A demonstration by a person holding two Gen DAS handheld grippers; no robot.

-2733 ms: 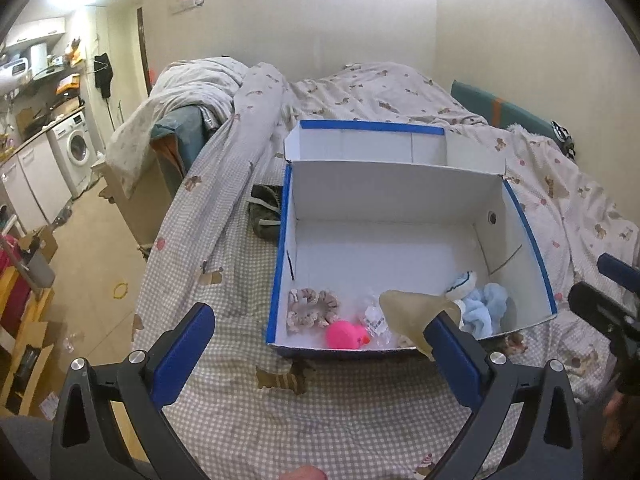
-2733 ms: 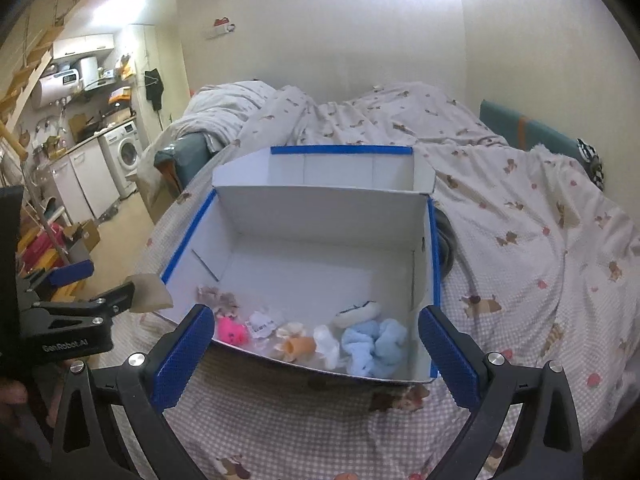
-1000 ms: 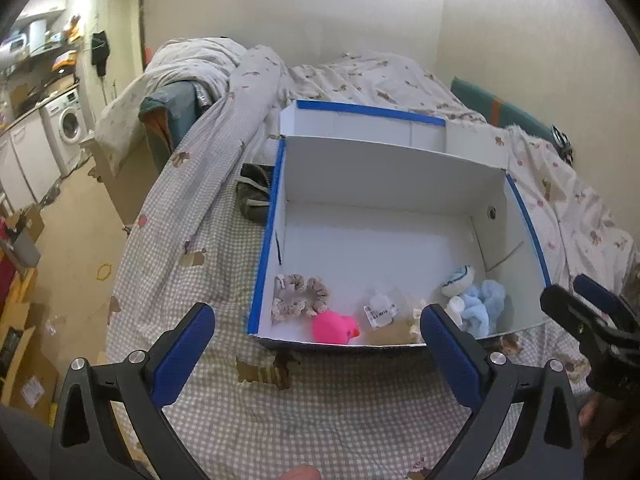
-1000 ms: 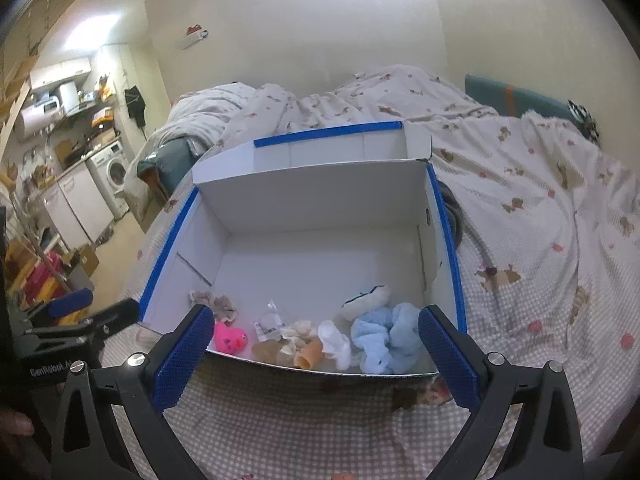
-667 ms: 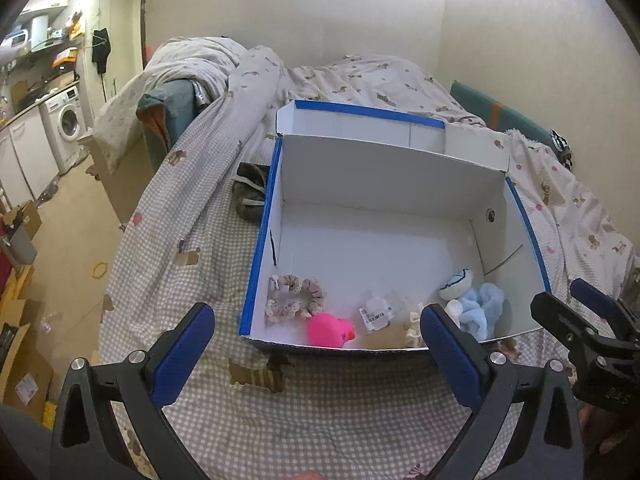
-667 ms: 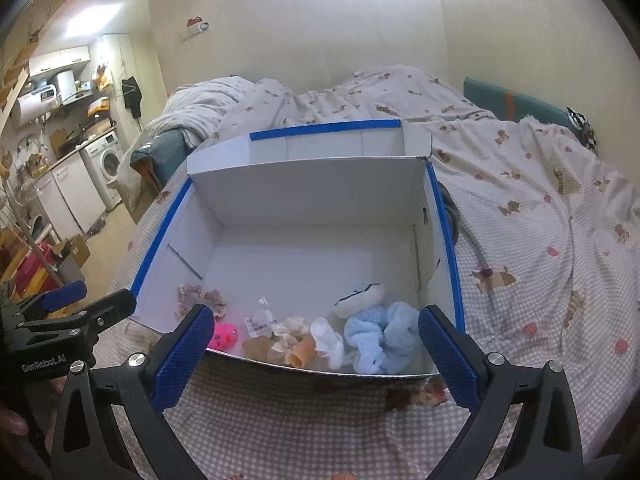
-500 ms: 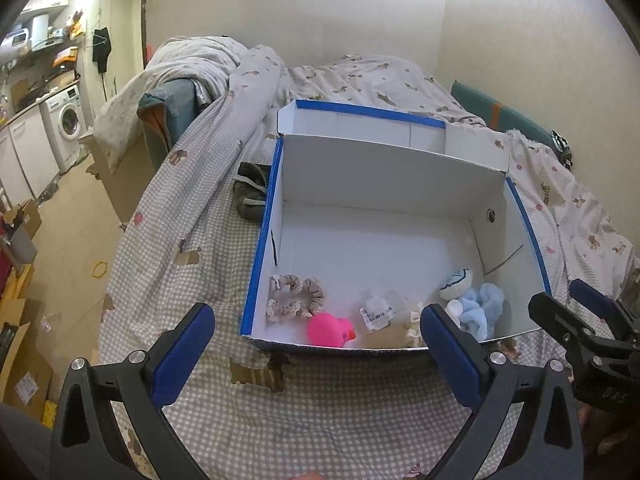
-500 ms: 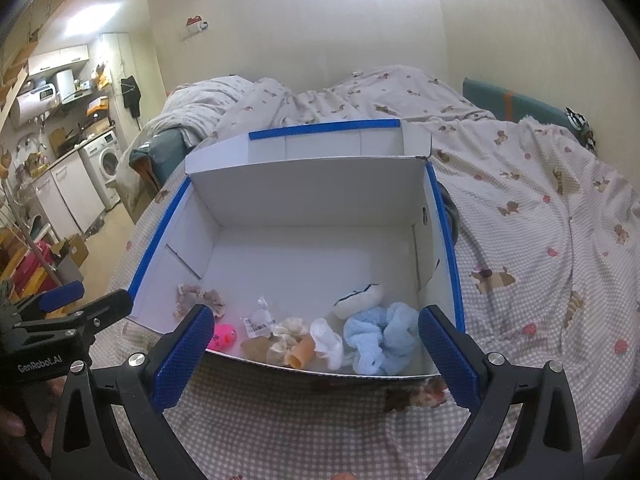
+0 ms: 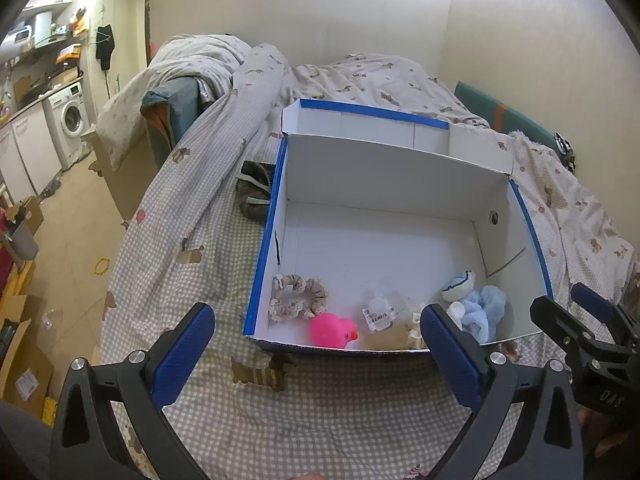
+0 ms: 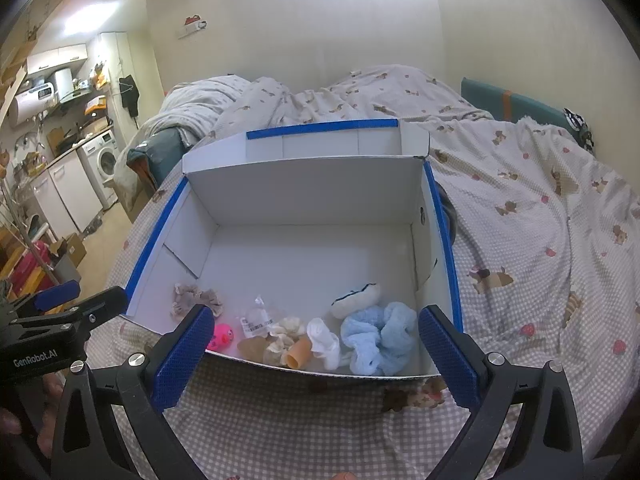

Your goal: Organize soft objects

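A white cardboard box with blue-taped rims (image 9: pixel 267 236) (image 10: pixel 438 216) lies open on the bed. Along its near wall lie a beige scrunchie (image 9: pixel 298 297) (image 10: pixel 192 298), a pink rubber duck (image 9: pixel 332 330) (image 10: pixel 222 336), a clear tagged packet (image 9: pixel 380 314) (image 10: pixel 256 320), a tan piece (image 9: pixel 390 340) (image 10: pixel 252 348), a white sock (image 10: pixel 326 342), a light blue scrunchie (image 9: pixel 482 308) (image 10: pixel 380 338) and a white plush with dark trim (image 9: pixel 459 281) (image 10: pixel 356 300). My left gripper (image 9: pixel 316 356) hangs open before the box's near wall, nothing between its fingers. My right gripper (image 10: pixel 312 354) is open likewise, also empty.
The bed wears a checked, dog-print cover (image 9: pixel 320 408) (image 10: pixel 540 240) with a bunched duvet (image 9: pixel 192 64) at the far end. A dark bag (image 9: pixel 252 192) lies left of the box. Beyond the bed's left edge are floor, boxes and a washing machine (image 9: pixel 72 116).
The tan piece that hung at my left gripper's right finger 2.7 s ago now lies in the box. Both grippers have drawn back slightly; little has moved over the last second.
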